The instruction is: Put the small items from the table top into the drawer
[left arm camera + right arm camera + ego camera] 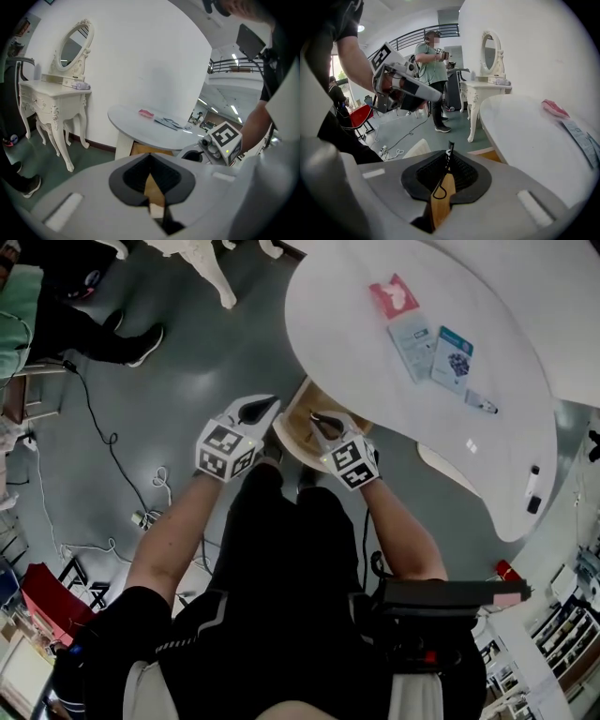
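**Opening the drawer — small items not yet moved**

Judged from the layout, the opening of the drawer (296, 424) is the step in hand. Its pale wooden body is seen jutting from under the near edge of the white table (347, 352). How far it is drawn out cannot be told.

The right gripper (323, 424) is pressed together on the handle (447, 157), a thin black wire loop caught between its jaws, with tan wood showing just beneath. The left gripper (263, 411) is held just beside the drawer's left edge. Its jaws are drawn nearly together and nothing is seen pinched between them — only a sliver of wood shows through the gap.

All the small items are seen lying on the table top, well apart from both grippers. A pink packet (394, 296) lies farthest away. Two flat pale-blue packets (412, 338) (452, 358) lie side by side nearer in, then a small pen-like piece (482, 405). A small black object (532, 495) sits near the far right rim. The packets look thin and light, and lie flat against the surface.

A steady pull on the handle is probably called for next. After that the handle must be released, so that a gripper is freed to reach across for the nearest packet. Those flat edges may be awkward to pinch.
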A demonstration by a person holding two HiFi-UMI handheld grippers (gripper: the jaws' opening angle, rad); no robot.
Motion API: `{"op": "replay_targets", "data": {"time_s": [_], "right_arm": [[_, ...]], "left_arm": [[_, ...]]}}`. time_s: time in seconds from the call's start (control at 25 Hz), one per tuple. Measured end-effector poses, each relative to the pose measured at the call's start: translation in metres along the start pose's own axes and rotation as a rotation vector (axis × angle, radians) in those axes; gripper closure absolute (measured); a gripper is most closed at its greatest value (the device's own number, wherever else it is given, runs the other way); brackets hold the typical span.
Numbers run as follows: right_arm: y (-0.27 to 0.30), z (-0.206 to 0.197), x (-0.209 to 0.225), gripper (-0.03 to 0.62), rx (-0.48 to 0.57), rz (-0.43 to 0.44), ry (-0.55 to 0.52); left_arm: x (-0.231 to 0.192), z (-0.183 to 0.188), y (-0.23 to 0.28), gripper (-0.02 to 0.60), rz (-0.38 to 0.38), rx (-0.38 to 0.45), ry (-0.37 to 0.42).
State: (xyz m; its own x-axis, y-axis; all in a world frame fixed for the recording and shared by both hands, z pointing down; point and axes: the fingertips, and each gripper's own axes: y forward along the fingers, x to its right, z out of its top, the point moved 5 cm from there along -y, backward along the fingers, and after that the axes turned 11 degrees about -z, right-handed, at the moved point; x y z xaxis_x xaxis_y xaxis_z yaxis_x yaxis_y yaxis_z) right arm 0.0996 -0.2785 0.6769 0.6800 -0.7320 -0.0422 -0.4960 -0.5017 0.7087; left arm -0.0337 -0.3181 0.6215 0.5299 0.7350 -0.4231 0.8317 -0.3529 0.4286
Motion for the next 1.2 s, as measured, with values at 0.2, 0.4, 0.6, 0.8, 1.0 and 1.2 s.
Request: {"op": "replay_targets", "data": {"time_s": [0.2,0.4,0.6,0.8,1.0,1.2], "right_arm": [[0.022,-0.017,-0.003,0.560,-0.069,0.028,-0.044],[0.041,-0.029,-0.003,0.560,-0.128,0.029,-0.095],[0.061,-0.040,0.000,0.560,-0.179,0.035,-0.092],[0.079,-0.055,0.001,0.560,-0.242,0.048,-0.100],[0.097,-0.071,0.006,0.559,-0.289,0.021,-0.114],[0.114,-0.080,0.012,0.559,-0.316,-0.011,-0.098]], "left_arm": [[-0.010,-0.009,0.005,0.580,-0.016,-0.032,-0.004],[-0.018,-0.017,0.017,0.580,-0.036,-0.059,0.009],[-0.032,-0.023,0.027,0.580,-0.039,-0.054,0.001],[-0.045,-0.029,0.035,0.580,-0.033,-0.061,0.009],[-0.052,-0.041,0.044,0.580,-0.044,-0.089,0.015],[-0.061,-0.049,0.048,0.580,-0.041,-0.099,0.014]]}}
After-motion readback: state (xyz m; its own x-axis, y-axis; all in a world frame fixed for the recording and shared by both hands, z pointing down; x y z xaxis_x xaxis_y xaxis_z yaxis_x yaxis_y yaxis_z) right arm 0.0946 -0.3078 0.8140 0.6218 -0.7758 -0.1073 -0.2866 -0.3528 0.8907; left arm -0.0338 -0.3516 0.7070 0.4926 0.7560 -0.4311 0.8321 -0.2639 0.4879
